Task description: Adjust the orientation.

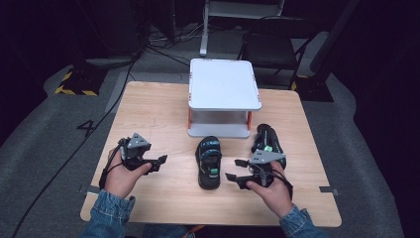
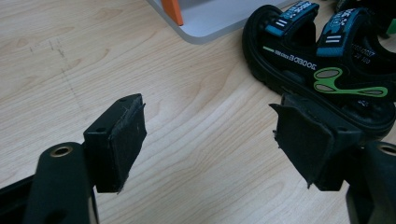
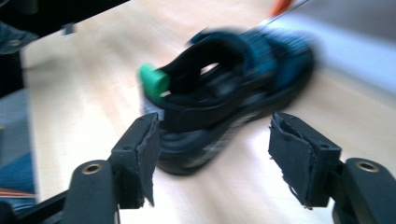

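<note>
A black sandal with teal straps and a green heel tab [image 1: 208,162] lies on the wooden table [image 1: 163,114], toe toward the white stand [image 1: 224,83]. A second black sandal [image 1: 266,139] lies to its right, beside the stand's foot. My left gripper [image 1: 159,162] is open, left of the middle sandal [image 2: 322,60], with bare wood between its jaws. My right gripper [image 1: 235,170] is open, just right of that sandal's heel; the sandal [image 3: 224,93] lies blurred ahead of its jaws, not between them.
The white stand has orange legs [image 1: 188,119] and a lower shelf [image 1: 218,130], at the table's back centre. A folding chair [image 1: 270,44] and cables [image 1: 99,124] stand beyond and left of the table. Bare wood spreads across the left half.
</note>
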